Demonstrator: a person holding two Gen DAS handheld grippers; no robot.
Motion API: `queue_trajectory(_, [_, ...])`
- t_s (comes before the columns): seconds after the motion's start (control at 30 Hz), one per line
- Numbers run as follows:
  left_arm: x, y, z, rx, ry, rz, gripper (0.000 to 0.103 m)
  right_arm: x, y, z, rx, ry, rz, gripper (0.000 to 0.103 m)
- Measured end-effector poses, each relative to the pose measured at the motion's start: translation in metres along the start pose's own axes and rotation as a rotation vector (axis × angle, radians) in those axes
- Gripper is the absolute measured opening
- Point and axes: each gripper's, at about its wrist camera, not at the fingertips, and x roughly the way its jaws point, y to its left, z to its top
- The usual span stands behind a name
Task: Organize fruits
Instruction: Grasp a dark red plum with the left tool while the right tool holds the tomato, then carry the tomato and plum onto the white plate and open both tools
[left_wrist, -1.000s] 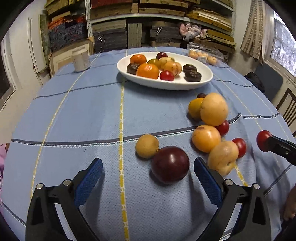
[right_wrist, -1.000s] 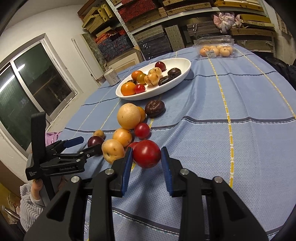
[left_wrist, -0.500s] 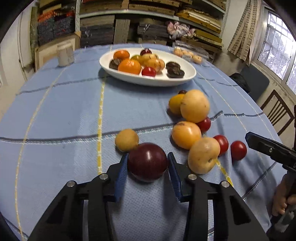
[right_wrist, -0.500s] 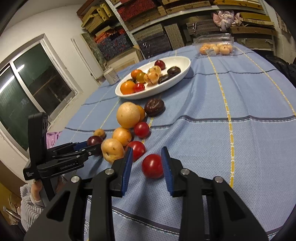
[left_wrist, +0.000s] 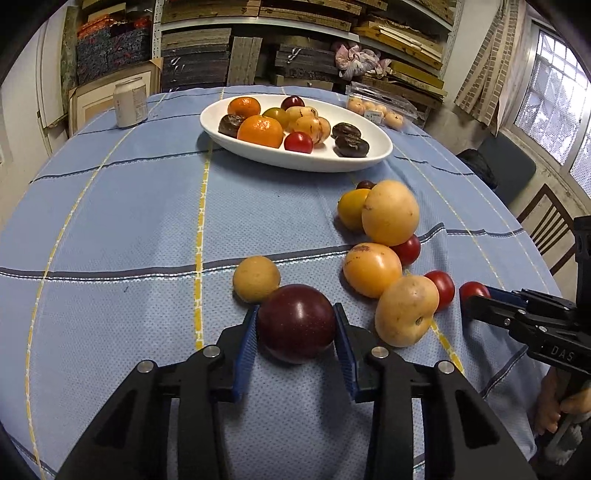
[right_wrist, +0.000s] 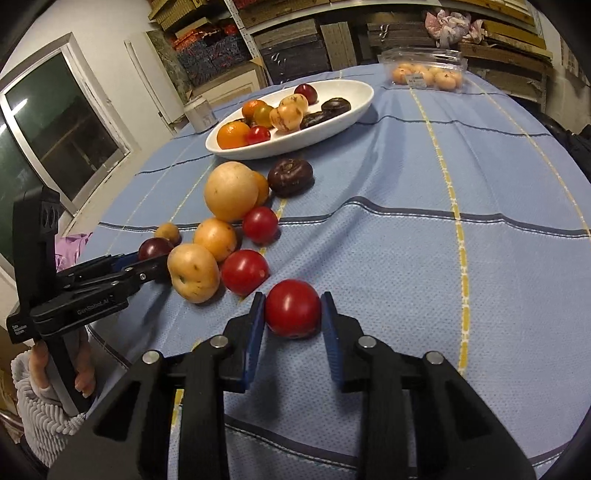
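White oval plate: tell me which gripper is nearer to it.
Neither clearly. The left gripper, clamping the dark plum, and the right gripper, around the red tomato, both sit far short of the plate.

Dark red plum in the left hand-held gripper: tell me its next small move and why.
Probably lift it straight up. The left hand-held gripper has both blue pads against the round dark red plum, which touches a small yellow-brown fruit on the blue cloth; dragging might roll that.

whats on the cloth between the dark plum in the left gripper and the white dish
Just behind the dark plum sits a small yellow fruit, touching it. Beyond that, only bare blue tablecloth up to the white dish, shown in the left wrist view.
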Motion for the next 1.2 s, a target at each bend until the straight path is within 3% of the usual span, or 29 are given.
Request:
queue_trajectory(0.13, [-0.017,0.001,0.002,-0.006,-0.076,-0.005,0.039,-0.007,0.001,0.0,-0.002,-0.029,0.021,0.029])
queue_trajectory(0.23, [-0.026,0.003,0.016,-0.023,-0.084,-0.045,0.039,-0.022,-0.003,0.016,0.008,-0.063,0.05,0.029])
queue_trajectory(0.4, [-0.046,0.011,0.082,-0.007,-0.16,0.027,0.039,-0.071,-0.002,0.085,-0.011,-0.224,0.032,0.029])
queue_trajectory(0.53, [-0.04,0.015,0.133,-0.036,-0.183,0.036,0.039,-0.081,0.003,0.138,-0.012,-0.299,0.044,0.029])
queue_trajectory(0.63, [-0.015,0.012,0.158,-0.049,-0.171,0.02,0.039,-0.053,0.006,0.166,0.012,-0.274,0.091,0.029])
queue_trajectory(0.7, [0.01,0.012,0.167,-0.071,-0.143,-0.008,0.039,-0.013,0.008,0.178,0.023,-0.21,0.116,0.029])
queue_trajectory(0.87, [0.063,0.015,0.179,-0.093,-0.071,-0.021,0.039,0.057,-0.003,0.186,0.062,-0.092,0.126,0.029])
queue_trajectory(1.1, [0.078,0.023,0.182,-0.099,-0.06,-0.05,0.04,0.089,-0.011,0.176,0.056,-0.018,0.121,0.032])
queue_trajectory(1.2, [0.073,0.02,0.181,-0.085,-0.074,-0.063,0.049,0.089,-0.009,0.174,0.054,-0.015,0.131,0.037])
